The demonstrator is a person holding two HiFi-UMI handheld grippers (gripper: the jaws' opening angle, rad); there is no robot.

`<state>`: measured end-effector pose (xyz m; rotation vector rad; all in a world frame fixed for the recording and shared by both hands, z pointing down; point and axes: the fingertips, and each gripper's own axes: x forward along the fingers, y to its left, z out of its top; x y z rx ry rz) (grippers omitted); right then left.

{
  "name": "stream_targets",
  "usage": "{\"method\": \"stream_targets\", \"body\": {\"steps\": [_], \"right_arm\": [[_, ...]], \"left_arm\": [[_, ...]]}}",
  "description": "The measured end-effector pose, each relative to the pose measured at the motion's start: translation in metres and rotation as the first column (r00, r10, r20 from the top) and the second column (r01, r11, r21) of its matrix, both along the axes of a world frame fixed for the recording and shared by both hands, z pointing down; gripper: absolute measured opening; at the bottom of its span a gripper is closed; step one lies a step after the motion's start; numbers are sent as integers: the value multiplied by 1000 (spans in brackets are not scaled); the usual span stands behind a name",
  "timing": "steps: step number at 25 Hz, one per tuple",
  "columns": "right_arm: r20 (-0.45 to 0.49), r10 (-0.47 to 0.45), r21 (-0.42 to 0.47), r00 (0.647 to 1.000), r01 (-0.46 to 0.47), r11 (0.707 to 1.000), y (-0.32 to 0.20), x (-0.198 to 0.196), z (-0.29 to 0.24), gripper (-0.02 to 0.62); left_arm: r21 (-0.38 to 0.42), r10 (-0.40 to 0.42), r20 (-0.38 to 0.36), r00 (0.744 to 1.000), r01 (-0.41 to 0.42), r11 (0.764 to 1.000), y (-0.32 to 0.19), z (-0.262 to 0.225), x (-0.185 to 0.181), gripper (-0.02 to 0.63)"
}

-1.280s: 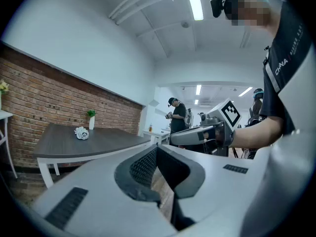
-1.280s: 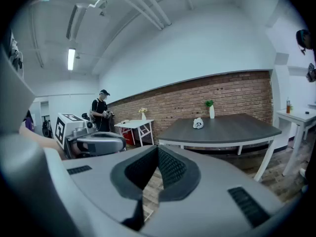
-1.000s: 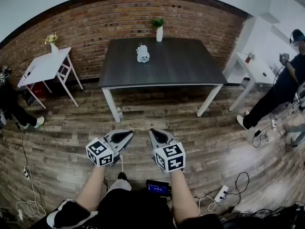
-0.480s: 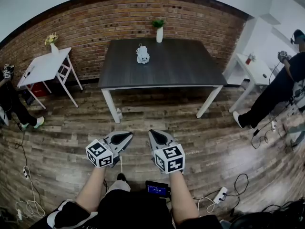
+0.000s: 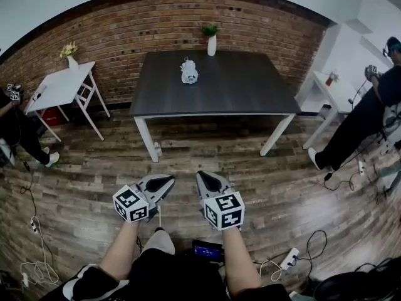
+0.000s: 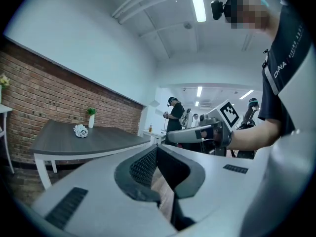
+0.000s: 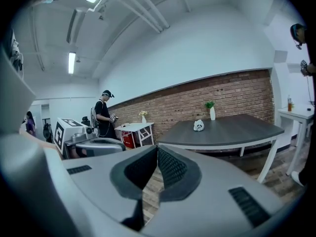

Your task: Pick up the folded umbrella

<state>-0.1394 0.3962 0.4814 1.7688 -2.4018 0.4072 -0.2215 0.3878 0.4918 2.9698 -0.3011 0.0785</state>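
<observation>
Okay, folded umbrella (image 5: 188,72): a pale bundled lump lying on the dark counter (image 5: 250,96), toward the far edge and left of centre. It is small in every view, so its shape is only roughly readable. Just right of it and farther back, near the far rim, stands a white vase with a green plant (image 5: 212,41). Right behind the counter runs a brick wall (image 5: 113,36). Near field: left tool (image 5: 166,181) and right tool (image 5: 202,178) are held low over the wooden floor (image 5: 88,168), side by side, tips aimed toward the counter and well apart from it and the umbrella. Jaws of both are pressed together with nothing between them. Far left is a small white counter (image 5: 59,88) with yellow flowers (image 5: 67,50). At the right stands a person (image 5: 363,121), and another person (image 5: 15,130) is at the left edge.
</observation>
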Motion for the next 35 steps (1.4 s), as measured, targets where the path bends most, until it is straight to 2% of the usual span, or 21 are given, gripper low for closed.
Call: {"method": "stream_targets", "body": {"steps": [9, 15, 21, 29, 35], "right_arm": [[53, -23, -26, 998, 24, 999, -35, 5, 14, 11], [50, -28, -59, 998, 30, 998, -87, 20, 21, 14], [81, 43, -49, 996, -39, 998, -157, 47, 3, 11], [46, 62, -68, 997, -59, 996, -220, 55, 1, 9], [26, 69, -91, 997, -67, 994, -250, 62, 11, 8]], "left_arm": [[-40, -2, -13, 1000, 2, 999, -38, 13, 8, 2], [-60, -6, -32, 999, 4, 998, -101, 18, 24, 2], [-61, 21, -56, 998, -25, 998, -175, 8, 43, 2], [-57, 56, -51, 997, -59, 997, -241, 6, 57, 2], [-29, 73, -32, 997, -74, 997, -265, 8, 72, 2]]}}
